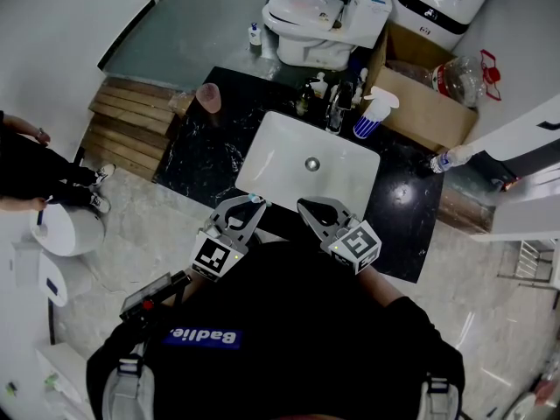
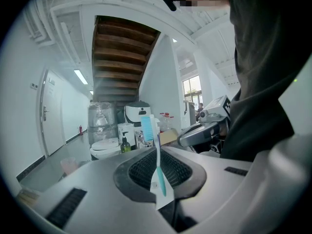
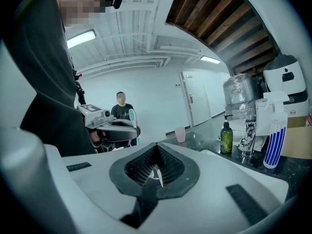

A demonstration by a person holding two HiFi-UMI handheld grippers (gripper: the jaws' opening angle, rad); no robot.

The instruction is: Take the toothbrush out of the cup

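Note:
A toothbrush (image 2: 157,165) with a white and teal handle stands upright between the jaws of my left gripper (image 2: 161,189), which is shut on its lower handle. Its blue bristle head (image 2: 146,126) points up. In the head view the left gripper (image 1: 238,220) hovers over the near edge of the white sink (image 1: 289,147), and the brush tip (image 1: 255,198) shows. My right gripper (image 1: 317,214) hangs beside it, jaws together with nothing in them. A pink cup (image 1: 208,97) stands on the black counter at the far left. A blue-striped cup (image 1: 367,127) stands right of the tap.
Soap bottles and a tap (image 1: 335,103) line the back of the sink. A toilet (image 1: 306,16) and a cardboard box (image 1: 420,103) lie behind the counter. A water bottle (image 1: 448,158) lies at the counter's right end. A person (image 1: 35,173) stands at the left.

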